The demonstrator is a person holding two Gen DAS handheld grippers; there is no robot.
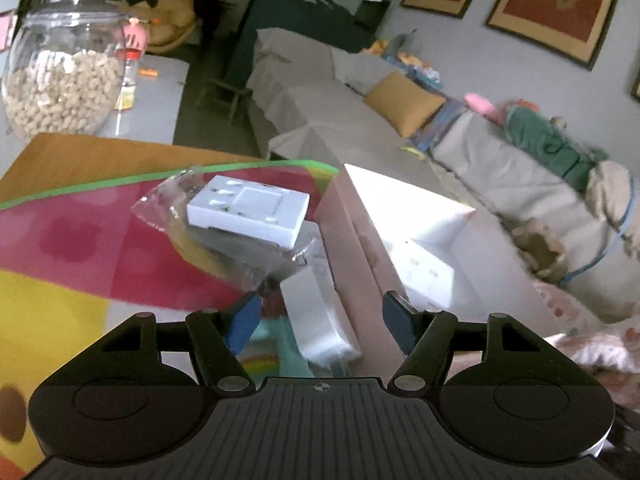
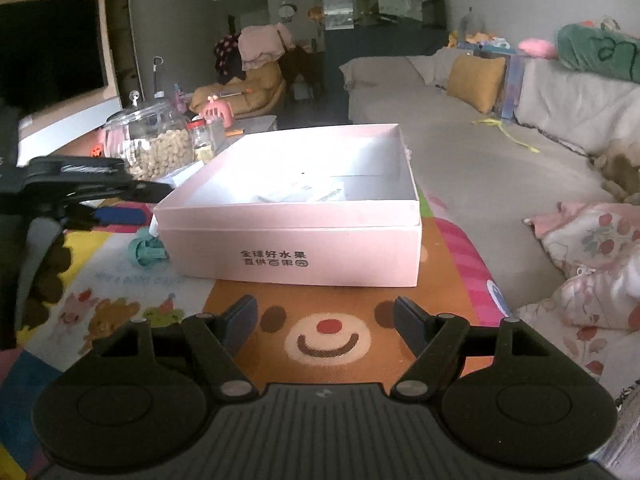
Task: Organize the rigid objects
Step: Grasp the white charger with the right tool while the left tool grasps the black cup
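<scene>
Writing is sparse here: the only print I can read is two lines of dark Chinese characters on the near wall of the open pink cardboard box, ending in a small round logo. I make out 全球好水果 on the upper line; the lower line is less sure. Faint pale lettering sits on the colourful cartoon play mat just left of the box, too washed out to read.

My right gripper points forward and slightly down at the box's near wall, held back from it over the brown bear face on the mat. Its jaws stand apart with nothing between them.

My left gripper angles down beside the box's left wall, and from the right wrist view I see it as a dark shape reaching in from the left of the box. Its jaws are spread wide and empty, the blue pads clear of everything. Just ahead of them, against the box's left wall, lies a white rectangular plastic block on the mat. Beyond that, a white plastic wall socket plate in a clear wrapper rests tilted, left of the box. Another white socket plate lies inside the box on its floor.

A clear glass jar of peanuts stands well behind the box, to its left.
</scene>
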